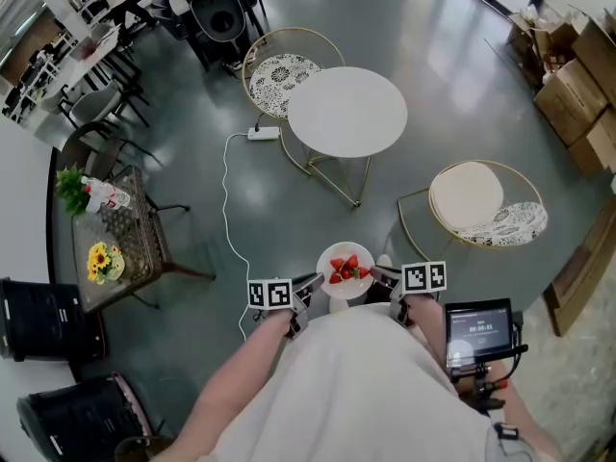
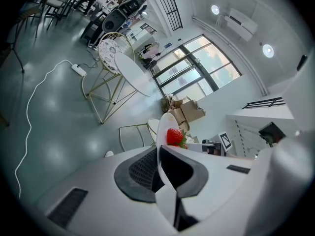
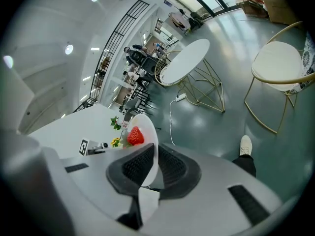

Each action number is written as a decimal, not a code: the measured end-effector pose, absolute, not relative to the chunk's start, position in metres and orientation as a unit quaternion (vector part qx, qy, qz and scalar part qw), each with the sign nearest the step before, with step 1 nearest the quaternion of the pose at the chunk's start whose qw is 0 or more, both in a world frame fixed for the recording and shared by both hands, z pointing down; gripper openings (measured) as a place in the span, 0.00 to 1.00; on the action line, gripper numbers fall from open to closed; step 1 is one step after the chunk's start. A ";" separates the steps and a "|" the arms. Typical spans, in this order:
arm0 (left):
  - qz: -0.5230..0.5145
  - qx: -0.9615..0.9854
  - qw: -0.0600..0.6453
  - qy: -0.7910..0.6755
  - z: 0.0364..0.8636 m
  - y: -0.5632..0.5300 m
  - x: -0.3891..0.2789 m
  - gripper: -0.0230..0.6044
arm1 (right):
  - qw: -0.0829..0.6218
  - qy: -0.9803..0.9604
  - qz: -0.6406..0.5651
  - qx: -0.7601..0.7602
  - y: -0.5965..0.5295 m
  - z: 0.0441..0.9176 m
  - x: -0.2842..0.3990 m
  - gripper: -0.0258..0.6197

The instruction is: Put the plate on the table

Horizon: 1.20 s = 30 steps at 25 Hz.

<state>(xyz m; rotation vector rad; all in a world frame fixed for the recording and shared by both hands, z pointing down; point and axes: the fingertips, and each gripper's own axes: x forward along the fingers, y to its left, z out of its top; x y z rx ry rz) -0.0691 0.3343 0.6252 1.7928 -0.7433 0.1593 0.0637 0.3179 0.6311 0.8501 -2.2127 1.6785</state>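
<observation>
Closest in, the person's white top (image 1: pixel 356 383) fills the bottom of the head view, and just beyond it is the white plate (image 1: pixel 332 256), carried in the air over the grey floor (image 1: pixel 192 200) at about waist level. It holds cut strawberries (image 1: pixel 348 269).

The left gripper (image 1: pixel 310 285) pinches the plate's rim at 9 o'clock and the right gripper (image 1: pixel 377 275) pinches it at 3 o'clock. Each gripper's own view shows the rim edge-on between padded jaws closed onto it, with a strawberry just past the pads. The plate looks level in the head view.

The round white table (image 1: pixel 346 112) lies at 12 o'clock from the plate, well apart, with bare floor between them. Its top appears clear. Both grippers are about equally far from it, so I judge the coming move to be a straight walk forward with the plate kept flat between the two grips, then a lowering onto the near edge.

A gold-framed chair (image 1: pixel 279 70) stands at the table's 10 o'clock, and a second chair (image 1: pixel 486 205) at its 4 o'clock, beside the likely path. A white cable (image 1: pixel 229 229) trails along the floor at 10 o'clock from the plate.
</observation>
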 end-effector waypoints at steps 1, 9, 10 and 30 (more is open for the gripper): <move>0.067 0.761 0.563 -0.316 0.625 0.334 -0.069 0.06 | 0.119 -0.757 0.574 0.291 0.317 0.630 0.064 0.08; 0.068 0.757 0.566 -0.319 0.628 0.334 -0.065 0.06 | 0.128 -0.755 0.571 0.296 0.317 0.631 0.073 0.08; 0.069 0.757 0.565 -0.321 0.629 0.329 -0.065 0.06 | 0.129 -0.758 0.566 0.297 0.313 0.632 0.073 0.08; 0.057 0.748 0.572 -0.331 0.619 0.313 -0.059 0.06 | 0.120 -0.762 0.555 0.311 0.293 0.619 0.075 0.08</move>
